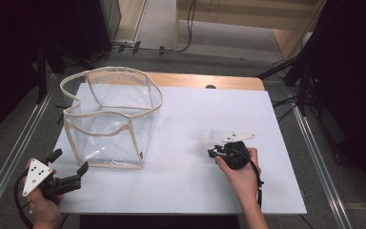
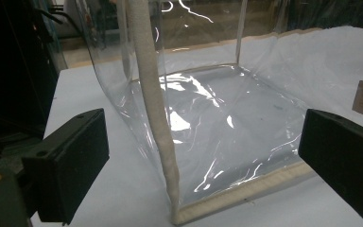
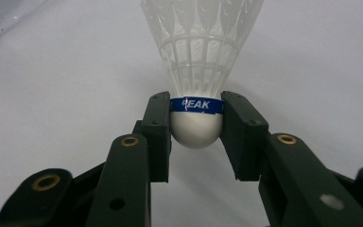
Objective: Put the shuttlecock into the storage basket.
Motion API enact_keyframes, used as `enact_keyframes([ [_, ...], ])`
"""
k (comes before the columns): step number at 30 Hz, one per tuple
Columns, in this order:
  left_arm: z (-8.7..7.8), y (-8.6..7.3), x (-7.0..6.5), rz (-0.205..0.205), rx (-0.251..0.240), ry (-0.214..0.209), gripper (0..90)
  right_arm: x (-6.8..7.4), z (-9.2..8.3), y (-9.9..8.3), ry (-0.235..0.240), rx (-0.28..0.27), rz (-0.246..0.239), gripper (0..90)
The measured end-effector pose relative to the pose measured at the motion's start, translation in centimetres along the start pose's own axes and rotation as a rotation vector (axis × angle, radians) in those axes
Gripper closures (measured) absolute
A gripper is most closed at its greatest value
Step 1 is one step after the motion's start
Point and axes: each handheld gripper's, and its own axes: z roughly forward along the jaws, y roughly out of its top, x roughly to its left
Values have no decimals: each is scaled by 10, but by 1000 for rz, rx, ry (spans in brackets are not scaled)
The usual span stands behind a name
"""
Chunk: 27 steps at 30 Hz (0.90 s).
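Observation:
A white plastic shuttlecock [image 3: 196, 71] with a blue band on its rounded head lies on the white table top [image 1: 181, 143]. My right gripper [image 3: 196, 120] is shut on its head, one pad on each side; in the high view the shuttlecock [image 1: 206, 139] pokes out to the upper left of my right gripper [image 1: 214, 151]. A clear plastic bag [image 1: 112, 117] with cream trim stands open at the table's left. My left gripper [image 1: 69, 162] is held open at the near left corner, just in front of the clear bag [image 2: 217, 127], nothing between its jaws.
The table's near edge and left edge run close to the left hand. A wooden strip [image 1: 205, 81] shows along the far edge. Dark stands and cables [image 1: 286, 71] surround the table on the floor.

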Motion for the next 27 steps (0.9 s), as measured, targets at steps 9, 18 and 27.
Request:
enact_keyframes([
  [9,0,0,-1,5,2,2,32,1,-4,8,22,-8,-22,626],
  [18,0,0,-1,9,4,1,32,3,-6,15,26,-14,-31,627],
  [27,1,0,-1,9,3,1,32,6,-7,24,45,-26,-39,627],
])
